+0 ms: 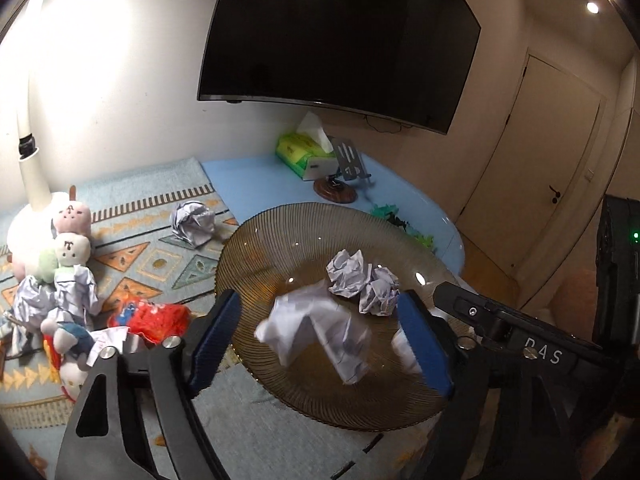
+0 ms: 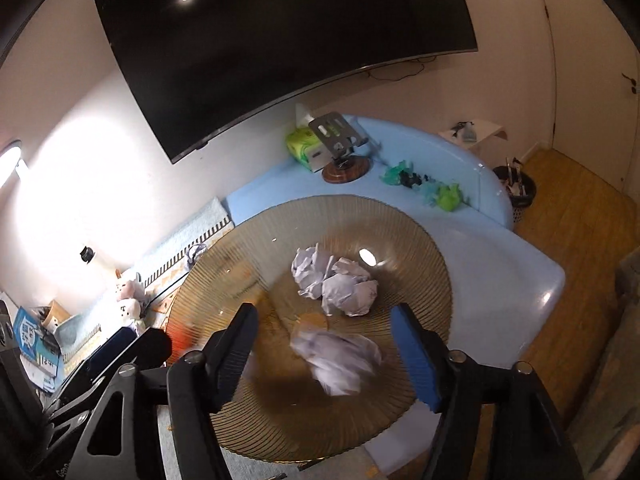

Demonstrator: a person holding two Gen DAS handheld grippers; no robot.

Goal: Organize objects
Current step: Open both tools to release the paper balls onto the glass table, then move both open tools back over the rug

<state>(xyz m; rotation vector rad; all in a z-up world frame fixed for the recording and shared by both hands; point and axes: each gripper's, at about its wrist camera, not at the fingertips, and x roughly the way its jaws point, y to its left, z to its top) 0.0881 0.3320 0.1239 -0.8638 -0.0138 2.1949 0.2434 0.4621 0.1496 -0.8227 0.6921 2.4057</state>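
Note:
A ribbed amber glass plate [image 1: 256, 248] [image 2: 424, 240] lies on the table. Two crumpled paper balls [image 1: 362, 280] [image 2: 334, 282] rest in its middle. A third crumpled paper [image 1: 316, 330] [image 2: 338, 360] is blurred between the open fingers of both grippers, over the plate; nothing grips it. My left gripper [image 1: 322, 338] is open above the plate's near side. My right gripper [image 2: 326, 360] is open above the plate, and its body shows in the left wrist view [image 1: 504, 324]. Another paper ball [image 1: 192, 222] lies on the patterned mat.
Plush toys [image 1: 68, 252], crumpled papers and a red packet [image 1: 154, 318] crowd the patterned mat [image 1: 160, 256] at left. A green tissue box [image 1: 306, 152], a phone stand [image 1: 344, 172] and green scraps [image 2: 424, 188] sit at the back of the blue table [image 2: 520, 272]. A TV hangs above.

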